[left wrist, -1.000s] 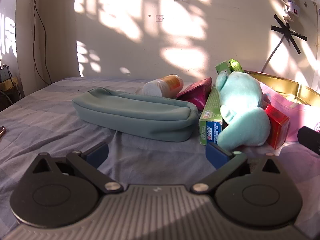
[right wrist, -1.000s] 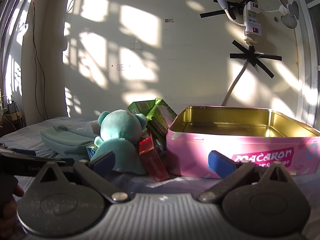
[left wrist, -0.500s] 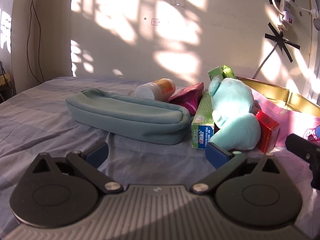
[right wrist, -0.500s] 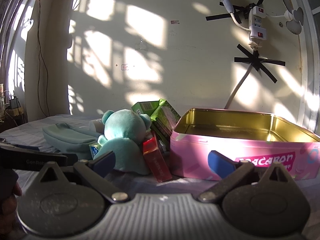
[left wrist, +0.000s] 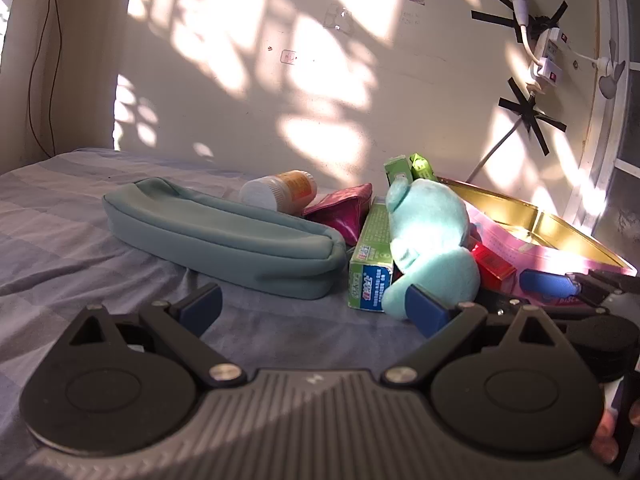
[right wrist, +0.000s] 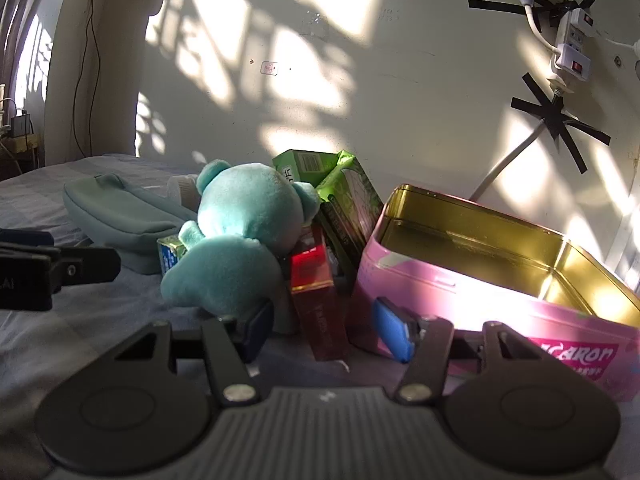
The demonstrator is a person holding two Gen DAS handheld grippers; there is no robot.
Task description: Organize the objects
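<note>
The right gripper (right wrist: 324,332) has just been closing its jaws to a narrow gap with the red box (right wrist: 314,280) standing between them, though whether the pads yet press it I cannot tell; the left gripper (left wrist: 312,308) stands wide and holds nothing, its jaws having just closed a little, above the bedsheet (left wrist: 80,240) in front of the teal pouch (left wrist: 216,236). By my judgement the organizing has barely begun: the pink tin (right wrist: 480,312) shows a bare gold inside, while the plush toy (right wrist: 240,232), toothpaste box (left wrist: 370,264), green cartons (right wrist: 336,188), pill bottle (left wrist: 280,192) and magenta packet (left wrist: 344,216) all lie heaped beside it; the tin's side reads, in part, "CARON"; the toothpaste box carries print too small to make out.
</note>
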